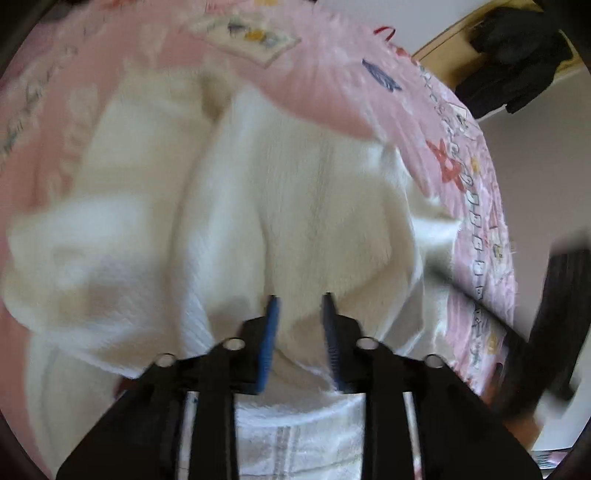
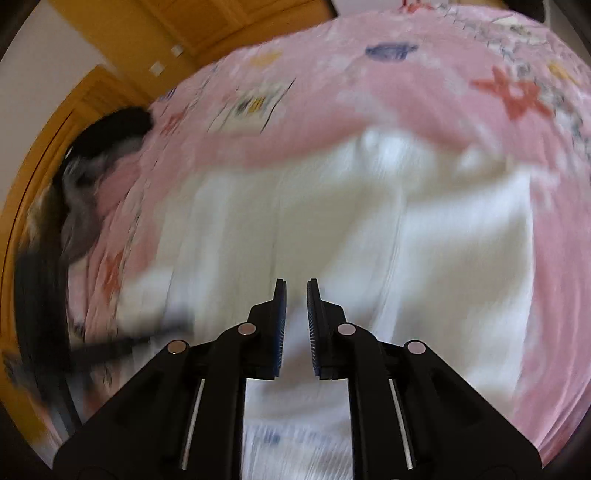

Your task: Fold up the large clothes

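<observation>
A large white knitted garment point(image 1: 280, 206) lies bunched on a pink patterned bedspread point(image 1: 147, 55). In the left wrist view my left gripper point(image 1: 300, 297) has its blue-padded jaws closed on a fold of the white fabric, which rises between them. In the right wrist view the same white garment point(image 2: 369, 229) spreads over the pink bedspread point(image 2: 369, 92). My right gripper point(image 2: 296, 282) has its jaws close together with white fabric pinched between them. Both views are motion-blurred.
A wooden headboard or frame point(image 2: 122, 33) curves along the bed's far left. Dark clothing point(image 2: 110, 129) lies at the bed's edge there. In the left view dark clothes point(image 1: 517, 55) hang at upper right and a dark object point(image 1: 554, 314) stands beside the bed.
</observation>
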`<state>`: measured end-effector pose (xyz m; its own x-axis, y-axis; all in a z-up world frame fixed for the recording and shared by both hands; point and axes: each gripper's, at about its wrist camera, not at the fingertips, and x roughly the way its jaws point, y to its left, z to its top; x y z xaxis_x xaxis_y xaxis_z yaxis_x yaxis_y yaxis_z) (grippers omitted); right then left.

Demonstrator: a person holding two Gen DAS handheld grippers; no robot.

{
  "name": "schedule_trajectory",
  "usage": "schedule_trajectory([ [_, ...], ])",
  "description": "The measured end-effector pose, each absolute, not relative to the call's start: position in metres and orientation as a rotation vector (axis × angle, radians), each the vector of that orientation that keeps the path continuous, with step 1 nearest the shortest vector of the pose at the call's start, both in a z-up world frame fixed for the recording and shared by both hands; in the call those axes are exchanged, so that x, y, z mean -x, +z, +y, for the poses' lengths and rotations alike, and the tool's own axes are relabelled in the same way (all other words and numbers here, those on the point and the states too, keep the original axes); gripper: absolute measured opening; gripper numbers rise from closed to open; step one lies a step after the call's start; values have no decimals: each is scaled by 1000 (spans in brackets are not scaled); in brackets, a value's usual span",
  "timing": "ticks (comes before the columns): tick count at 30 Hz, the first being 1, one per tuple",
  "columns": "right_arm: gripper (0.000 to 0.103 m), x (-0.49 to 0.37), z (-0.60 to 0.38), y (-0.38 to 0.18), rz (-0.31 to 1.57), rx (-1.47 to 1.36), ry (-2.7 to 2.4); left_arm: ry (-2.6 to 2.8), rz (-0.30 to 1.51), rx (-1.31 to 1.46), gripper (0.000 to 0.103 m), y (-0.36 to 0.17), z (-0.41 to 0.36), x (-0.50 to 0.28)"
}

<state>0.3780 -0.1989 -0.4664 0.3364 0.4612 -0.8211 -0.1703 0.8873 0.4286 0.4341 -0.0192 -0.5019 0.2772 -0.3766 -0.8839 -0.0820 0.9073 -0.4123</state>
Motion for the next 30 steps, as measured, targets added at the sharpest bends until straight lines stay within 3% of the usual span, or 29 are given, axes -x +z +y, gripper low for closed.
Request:
schedule_trajectory([
  [4, 11, -343, -190, -503, 1227, -150, 337, -167, 1342, 364, 29, -526, -15, -441],
  [9, 10, -328, -203, -526, 1192, -194, 263, -109, 1360, 249, 28, -570, -4, -434],
  [16, 12, -310, -215, -499, 1097, -345, 272, -149, 1244, 275, 28, -535, 4, -399],
  [18, 19, -293, -219, -483, 1037, -393, 302, -171, 1214, 302, 27, -521, 7, -382],
  [20, 47, -284, -216, -478, 990, -414, 351, -205, 1189, 334, 28, -510, 8, -355],
  [22, 57, -272, -206, -476, 946, -418, 392, -194, 1186, 313, 30, -510, 1, -336],
  [30, 57, -277, -161, -533, 1027, -170, 261, -86, 1309, 349, 36, -568, 0, -313],
])
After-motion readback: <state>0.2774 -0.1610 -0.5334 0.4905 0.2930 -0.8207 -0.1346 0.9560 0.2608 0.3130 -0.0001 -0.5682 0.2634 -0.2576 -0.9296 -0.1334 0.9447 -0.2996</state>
